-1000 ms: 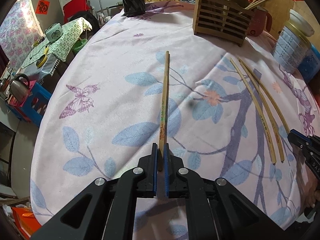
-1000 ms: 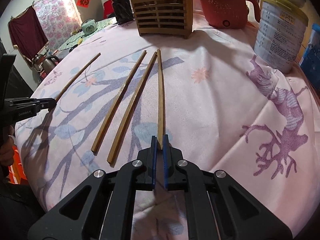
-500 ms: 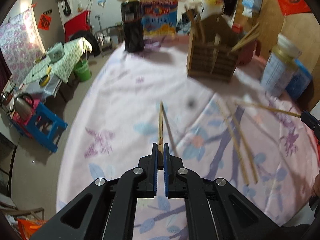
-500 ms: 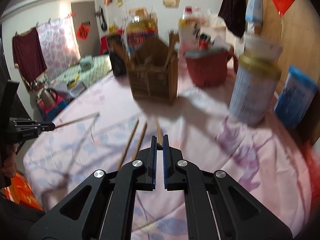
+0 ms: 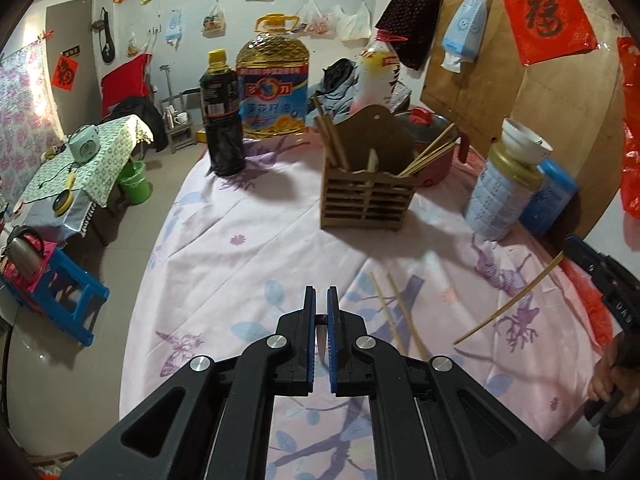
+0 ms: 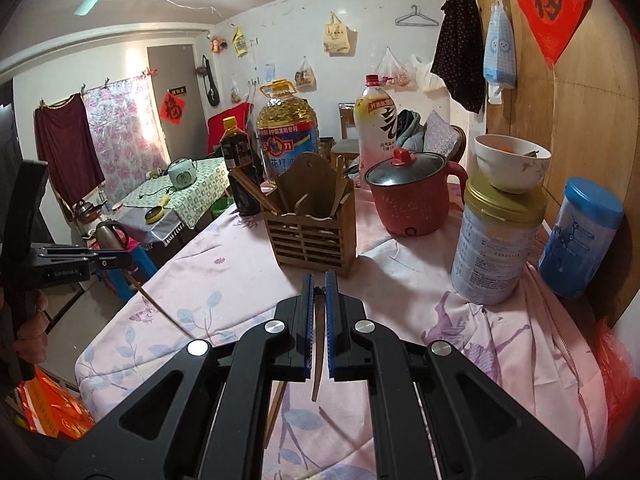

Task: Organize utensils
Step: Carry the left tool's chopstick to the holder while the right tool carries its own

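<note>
Both grippers hang above the pink flowered table, each shut on one wooden chopstick. In the left wrist view my left gripper (image 5: 321,292) pinches its chopstick (image 5: 321,334), which shows only as a sliver between the blue pads. The right wrist view shows that chopstick (image 6: 154,304) slanting down from the left gripper (image 6: 120,262). My right gripper (image 6: 319,278) holds a chopstick (image 6: 318,344) that droops toward the cloth. From the left it shows as a thin slanted stick (image 5: 508,304). The slatted wooden holder (image 5: 366,196) (image 6: 312,232) stands ahead with several chopsticks in it. Two chopsticks (image 5: 396,316) lie on the cloth.
Behind the holder stand a dark sauce bottle (image 5: 222,120), a big oil jug (image 5: 272,84) and a red electric pot (image 6: 408,196). A tin (image 6: 496,244) with a white bowl (image 6: 512,162) on top and a blue canister (image 6: 580,236) crowd the right edge by the wooden wall.
Both grippers have risen off the table, each taking its chopstick up with it. Both views have tipped upward, so the holder and the back wall now show.
</note>
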{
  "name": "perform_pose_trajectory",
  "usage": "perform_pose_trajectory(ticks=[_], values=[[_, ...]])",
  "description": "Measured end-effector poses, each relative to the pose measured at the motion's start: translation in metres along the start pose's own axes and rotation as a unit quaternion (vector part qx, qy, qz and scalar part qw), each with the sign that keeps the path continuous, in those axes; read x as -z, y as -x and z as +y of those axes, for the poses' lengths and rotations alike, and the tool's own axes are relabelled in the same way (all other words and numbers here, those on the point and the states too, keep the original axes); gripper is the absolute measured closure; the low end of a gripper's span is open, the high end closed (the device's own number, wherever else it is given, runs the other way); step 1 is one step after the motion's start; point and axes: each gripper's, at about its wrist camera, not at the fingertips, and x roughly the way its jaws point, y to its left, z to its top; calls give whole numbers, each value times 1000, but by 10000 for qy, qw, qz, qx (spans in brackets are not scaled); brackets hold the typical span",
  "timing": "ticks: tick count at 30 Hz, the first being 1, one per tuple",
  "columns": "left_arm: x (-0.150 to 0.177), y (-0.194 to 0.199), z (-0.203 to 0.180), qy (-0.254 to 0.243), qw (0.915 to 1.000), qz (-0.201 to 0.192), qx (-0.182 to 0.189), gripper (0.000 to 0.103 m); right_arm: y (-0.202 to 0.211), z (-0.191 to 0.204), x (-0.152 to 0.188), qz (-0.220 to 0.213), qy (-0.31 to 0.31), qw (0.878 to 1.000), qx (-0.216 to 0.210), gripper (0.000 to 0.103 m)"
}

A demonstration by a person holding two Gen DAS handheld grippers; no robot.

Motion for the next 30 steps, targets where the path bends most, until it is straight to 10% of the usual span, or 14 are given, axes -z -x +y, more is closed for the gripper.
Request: perform_pose_trajectory(ticks=[30], values=[[-108, -13, -31, -506, 9967, -547, 321, 97, -27, 6, -87, -541, 97, 9977, -406, 97]])
